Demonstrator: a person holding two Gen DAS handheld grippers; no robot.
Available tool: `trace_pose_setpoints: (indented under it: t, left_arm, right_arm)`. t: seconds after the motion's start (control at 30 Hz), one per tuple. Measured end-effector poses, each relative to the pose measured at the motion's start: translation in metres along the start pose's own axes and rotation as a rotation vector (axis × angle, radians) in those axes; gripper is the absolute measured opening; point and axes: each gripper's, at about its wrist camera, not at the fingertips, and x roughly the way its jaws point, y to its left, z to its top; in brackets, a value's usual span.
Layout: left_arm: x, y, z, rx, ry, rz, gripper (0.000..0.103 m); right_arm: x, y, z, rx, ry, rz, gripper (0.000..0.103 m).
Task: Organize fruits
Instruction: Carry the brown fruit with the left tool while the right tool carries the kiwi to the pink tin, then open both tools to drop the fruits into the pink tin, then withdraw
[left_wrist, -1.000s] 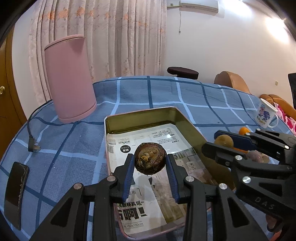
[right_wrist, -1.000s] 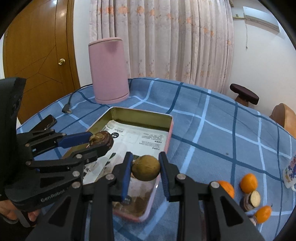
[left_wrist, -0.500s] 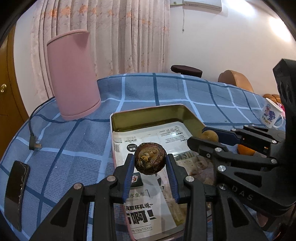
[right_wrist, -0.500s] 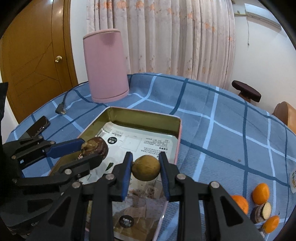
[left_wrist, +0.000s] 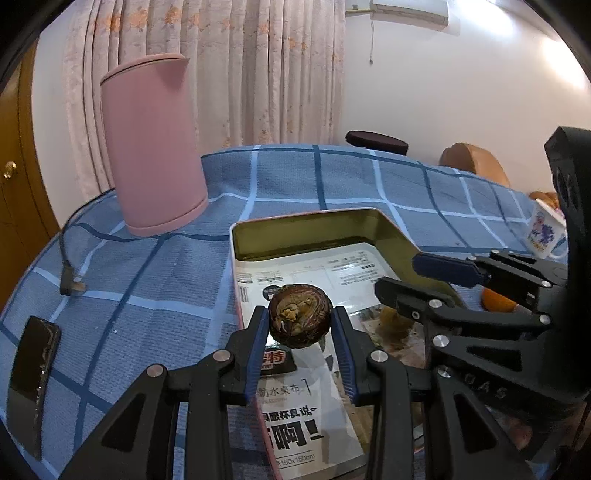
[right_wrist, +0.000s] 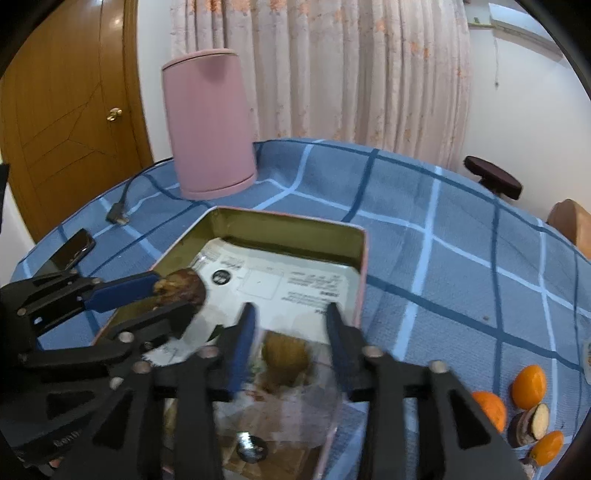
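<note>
Blue checked tablecloth (right_wrist: 443, 229) underlies our work. Nearest, our right gripper (right_wrist: 291, 325), jaws just opened, releases a brown fruit (right_wrist: 286, 354) into the tin tray (right_wrist: 364, 258); our left gripper (left_wrist: 300, 325) clamps a dark fruit (left_wrist: 299, 319) above it, awaiting placement. Farther off, oranges (right_wrist: 528, 380) remain outside.

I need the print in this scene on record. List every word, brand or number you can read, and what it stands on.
"防水桌布": paper lining the tin tray.
"150x150cm": same paper, near edge.
"啊": large black print on it; the characters beside it are partly hidden.
"DAS": right gripper body; letters before it hidden.
Fine print at the paper's far end, the mug design: too small to read.
</note>
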Motion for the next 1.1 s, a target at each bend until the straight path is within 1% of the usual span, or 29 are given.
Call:
trace_pose_setpoints:
  t: [0.1,0.13,0.17,0.2,0.23,0.27,0.3,0.33,0.4,0.47,0.6,0.63,0.67,0.73,0.77,0.83,0.93,1.0,1.03,1.1]
  left_arm:
    - [-0.004,0.001,0.000,-0.007,-0.006,-0.001,0.037]
    - [-0.007,0.001,0.000,-0.005,-0.010,-0.002,0.037]
    - [-0.009,0.002,-0.002,0.000,-0.015,0.001,0.037]
    - [-0.010,0.002,-0.002,0.002,-0.020,0.004,0.037]
    - [-0.012,0.002,-0.003,0.000,-0.027,0.005,0.038]
    - [-0.015,0.003,-0.004,-0.001,-0.032,0.000,0.039]
    - [-0.018,0.002,-0.005,0.001,-0.037,-0.003,0.043]
    - [-0.020,0.001,-0.006,0.005,-0.040,0.004,0.053]
    - [-0.028,0.000,-0.009,0.013,-0.061,0.031,0.062]
    - [-0.036,0.003,-0.013,0.016,-0.075,0.044,0.063]
    - [-0.050,0.022,-0.018,-0.023,-0.089,0.069,0.063]
    - [-0.053,0.025,-0.019,-0.028,-0.092,0.075,0.063]
    - [-0.057,0.030,-0.019,-0.036,-0.099,0.086,0.063]
    - [-0.063,0.036,-0.020,-0.044,-0.107,0.104,0.063]
    - [-0.065,0.038,-0.019,-0.044,-0.108,0.111,0.063]
    - [-0.068,0.039,-0.020,-0.047,-0.113,0.114,0.063]
    - [-0.070,0.033,-0.018,-0.036,-0.118,0.104,0.063]
    - [-0.071,0.029,-0.018,-0.028,-0.116,0.090,0.063]
    - [-0.071,0.027,-0.018,-0.022,-0.114,0.087,0.063]
    - [-0.071,0.023,-0.019,-0.012,-0.112,0.080,0.064]
  right_arm:
    - [-0.003,0.000,0.002,-0.002,-0.020,-0.001,0.054]
    - [-0.004,0.001,0.003,-0.007,-0.029,-0.009,0.059]
    - [-0.005,0.001,0.003,-0.008,-0.030,-0.040,0.073]
    - [-0.006,0.000,0.004,-0.004,-0.034,-0.066,0.079]
    - [-0.005,-0.002,0.004,0.003,-0.034,-0.065,0.087]
    - [-0.004,-0.003,0.005,0.012,-0.030,-0.058,0.092]
    - [-0.003,-0.004,0.005,0.017,-0.028,-0.061,0.094]
    - [-0.002,-0.003,0.005,0.018,-0.028,-0.086,0.096]
    - [0.000,0.000,0.005,0.012,-0.023,-0.097,0.096]
    - [-0.002,0.003,0.006,0.013,-0.038,-0.106,0.096]
    - [-0.003,0.011,0.009,0.020,-0.060,-0.104,0.098]
    - [-0.001,0.013,0.009,0.020,-0.055,-0.103,0.102]
    - [0.002,0.015,0.010,0.017,-0.045,-0.097,0.103]
    - [0.006,0.018,0.008,0.001,-0.029,-0.087,0.103]
    - [0.006,0.018,0.007,0.003,-0.025,-0.065,0.103]
    - [-0.001,0.015,0.006,0.029,-0.049,-0.013,0.103]
    - [-0.017,0.005,0.013,0.040,-0.117,-0.042,0.103]
    - [-0.023,-0.009,0.020,0.084,-0.146,-0.030,0.103]
    - [-0.024,-0.018,0.024,0.114,-0.157,-0.026,0.103]
    - [-0.017,-0.030,0.031,0.153,-0.143,-0.017,0.103]
